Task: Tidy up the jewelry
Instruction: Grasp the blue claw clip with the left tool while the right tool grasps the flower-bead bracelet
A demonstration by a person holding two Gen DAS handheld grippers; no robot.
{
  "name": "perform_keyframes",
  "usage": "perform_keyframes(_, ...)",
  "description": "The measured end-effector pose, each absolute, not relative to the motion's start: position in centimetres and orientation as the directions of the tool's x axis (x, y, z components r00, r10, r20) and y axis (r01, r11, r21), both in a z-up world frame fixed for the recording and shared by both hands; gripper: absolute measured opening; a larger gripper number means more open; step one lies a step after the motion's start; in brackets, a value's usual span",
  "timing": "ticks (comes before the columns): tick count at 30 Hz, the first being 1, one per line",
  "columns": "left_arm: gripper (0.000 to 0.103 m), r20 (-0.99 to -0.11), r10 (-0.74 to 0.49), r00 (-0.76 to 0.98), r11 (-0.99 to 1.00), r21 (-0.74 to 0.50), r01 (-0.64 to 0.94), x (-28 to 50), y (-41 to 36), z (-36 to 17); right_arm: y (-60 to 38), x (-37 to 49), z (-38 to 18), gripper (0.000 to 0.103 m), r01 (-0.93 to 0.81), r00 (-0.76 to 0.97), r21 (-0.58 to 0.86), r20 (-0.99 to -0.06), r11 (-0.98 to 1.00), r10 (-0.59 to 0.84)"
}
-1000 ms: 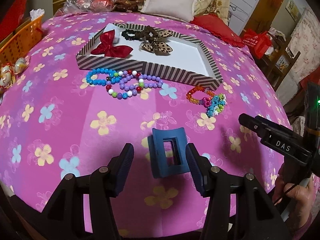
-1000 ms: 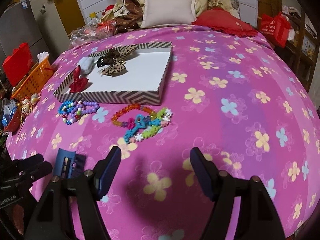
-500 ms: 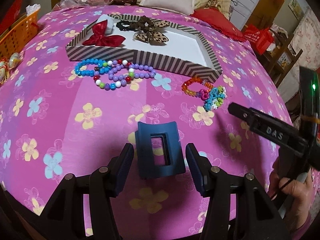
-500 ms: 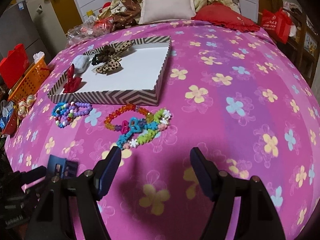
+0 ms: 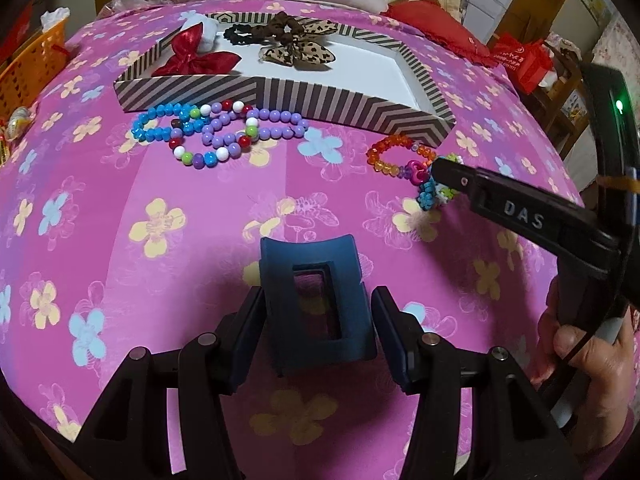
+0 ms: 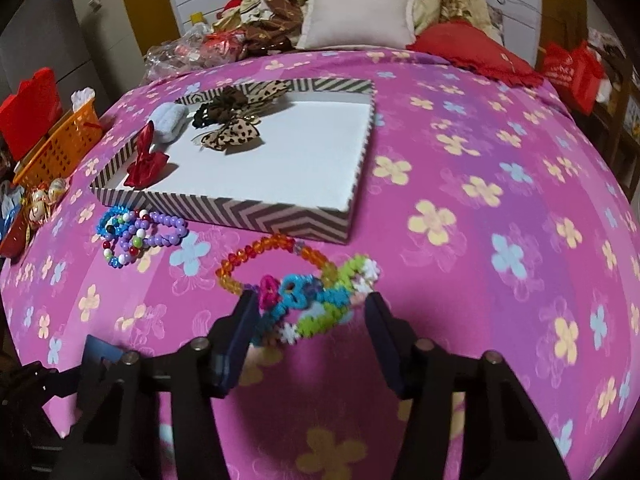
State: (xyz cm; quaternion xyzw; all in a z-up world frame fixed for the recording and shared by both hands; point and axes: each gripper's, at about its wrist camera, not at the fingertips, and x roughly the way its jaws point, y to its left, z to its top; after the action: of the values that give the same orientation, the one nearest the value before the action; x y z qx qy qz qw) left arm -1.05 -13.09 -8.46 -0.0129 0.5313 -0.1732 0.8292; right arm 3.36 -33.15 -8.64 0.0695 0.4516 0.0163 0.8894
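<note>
A dark blue hair claw clip (image 5: 316,304) lies on the pink flowered bedspread between the fingers of my open left gripper (image 5: 318,336); the left pad (image 5: 250,332) touches or nearly touches it. My open right gripper (image 6: 308,328) straddles a pile of flower-bead bracelets (image 6: 316,304) joined to an orange bead bracelet (image 6: 264,256). The right gripper also shows in the left wrist view (image 5: 444,170). A striped tray (image 6: 248,216) with a white floor holds a red bow (image 6: 146,162), a leopard bow (image 6: 232,134), a black scrunchie and a pale blue item.
Blue, purple and mixed bead bracelets (image 5: 216,132) lie in front of the tray. An orange basket (image 6: 60,144) and small trinkets sit at the left bed edge. Pillows (image 6: 356,16) and clutter line the far side; red bags (image 6: 572,72) stand at the right.
Both grippers moved forward. The left one now has the blue clip between its fingers; the right one reached the flower-bead bracelets and now straddles them.
</note>
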Motion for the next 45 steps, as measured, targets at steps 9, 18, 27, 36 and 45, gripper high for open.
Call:
perform_keyframes(9, 0.038, -0.878, -0.308, 0.367, 0.937, -0.213, 0.276, -0.9, -12.9, -8.6, -33.0, 3.4, -8.7, 0.004, -0.004, 0.585, 0.134, -0.803, 0.991, 0.111)
perform_keyframes(18, 0.031, -0.871, -0.307, 0.383, 0.936, -0.203, 0.287, -1.2, -12.7, -8.1, -35.5, 0.8, -6.0, 0.004, 0.018, 0.627, 0.2, -0.766, 0.98, 0.145)
perform_keyframes(27, 0.031, -0.874, -0.308, 0.375, 0.936, -0.209, 0.282, -1.2, -12.6, -8.2, -34.9, 3.1, -8.9, 0.057, 0.042, 0.577, 0.127, -0.813, 0.991, 0.08)
perform_keyframes(36, 0.035, -0.885, -0.269, 0.38, 0.944, -0.164, 0.286, -0.8, -13.3, -8.7, -34.3, 4.7, -10.5, 0.025, 0.01, 0.581, 0.038, -0.814, 0.999, 0.025)
perform_keyframes(45, 0.029, -0.849, -0.359, 0.388, 0.913, -0.235, 0.332, -0.9, -11.8, -7.8, -36.3, 1.7, -8.3, 0.016, 0.027, 0.584, 0.172, -0.802, 0.985, 0.125)
